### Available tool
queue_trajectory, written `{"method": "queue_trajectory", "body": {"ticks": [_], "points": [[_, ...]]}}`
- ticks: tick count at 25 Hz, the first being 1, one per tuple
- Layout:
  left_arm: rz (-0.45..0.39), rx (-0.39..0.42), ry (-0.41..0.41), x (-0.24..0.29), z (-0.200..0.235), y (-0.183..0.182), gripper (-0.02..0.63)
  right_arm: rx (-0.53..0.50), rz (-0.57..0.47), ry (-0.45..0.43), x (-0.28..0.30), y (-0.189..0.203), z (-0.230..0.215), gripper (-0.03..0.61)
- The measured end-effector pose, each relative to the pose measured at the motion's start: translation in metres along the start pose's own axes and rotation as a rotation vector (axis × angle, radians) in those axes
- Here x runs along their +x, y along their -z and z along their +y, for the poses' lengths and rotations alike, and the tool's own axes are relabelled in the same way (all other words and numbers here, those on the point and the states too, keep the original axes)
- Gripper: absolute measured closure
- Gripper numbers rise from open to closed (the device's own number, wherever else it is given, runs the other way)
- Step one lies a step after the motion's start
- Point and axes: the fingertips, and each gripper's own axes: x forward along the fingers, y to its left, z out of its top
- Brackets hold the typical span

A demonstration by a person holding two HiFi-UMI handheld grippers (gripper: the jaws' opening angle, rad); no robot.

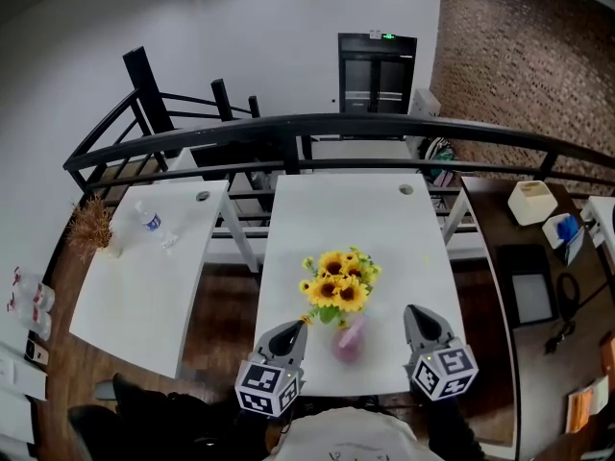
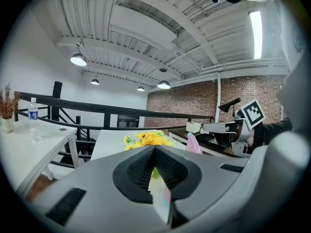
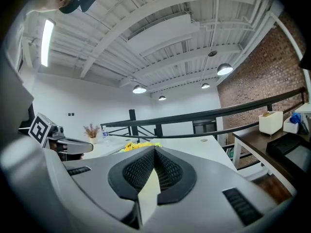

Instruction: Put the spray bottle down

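A pink spray bottle [image 1: 348, 339] stands on the white table [image 1: 384, 229] just in front of a bunch of yellow sunflowers [image 1: 336, 281]. My left gripper [image 1: 293, 327] is shut and empty, a little to the bottle's left and apart from it. In the left gripper view the bottle's pink top [image 2: 193, 143] shows just right of my closed left gripper [image 2: 155, 147], beside the sunflowers [image 2: 148, 139]. My right gripper [image 1: 415, 311] hovers to the bottle's right, also shut with nothing in it. The right gripper [image 3: 155, 149] shows its jaws meeting, with the sunflowers [image 3: 138, 145] beyond.
A second white table [image 1: 144, 286] stands at the left with a water bottle [image 1: 149, 221] and a dried plant [image 1: 91, 227]. A black railing [image 1: 384, 128] runs behind both tables. At the right a brown desk [image 1: 538, 257] carries a white box [image 1: 531, 202].
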Motion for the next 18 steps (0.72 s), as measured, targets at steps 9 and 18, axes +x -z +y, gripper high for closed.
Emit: {"method": "queue_trajectory", "body": {"ticks": [9,18], "points": [[0.019,-0.002,0.005,0.0004,-0.0024,0.0024,0.620,0.000,0.009,-0.008,0.0000,-0.0005,0.0009,0.598],[0.030,-0.009,0.005,-0.0010,-0.0070,0.0017,0.620,-0.001,0.018,-0.009,-0.0048,-0.0025,-0.0010,0.598]]}}
